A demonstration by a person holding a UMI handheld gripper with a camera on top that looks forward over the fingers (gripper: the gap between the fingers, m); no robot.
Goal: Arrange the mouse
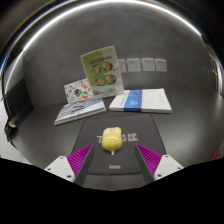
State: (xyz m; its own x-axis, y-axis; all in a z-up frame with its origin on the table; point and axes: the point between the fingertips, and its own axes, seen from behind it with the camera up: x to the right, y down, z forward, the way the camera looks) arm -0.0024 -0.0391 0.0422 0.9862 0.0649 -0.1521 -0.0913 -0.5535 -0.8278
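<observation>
A small yellow mouse (112, 138) lies on a black mouse mat (112, 160) with pale lettering at its far edge. It rests on the mat's far part, just ahead of my fingers and centred between them. My gripper (112, 159) is open, its two pink pads (80, 158) spread wide to either side of the mat. Nothing is held between the fingers. The mouse's cable runs toward me from its near end.
Beyond the mat, on the grey table (40, 135), lie a stack of leaflets (82, 105) on the left and a white and blue booklet (140, 100) on the right. A green poster (101, 70) and small papers (147, 64) hang on the back wall.
</observation>
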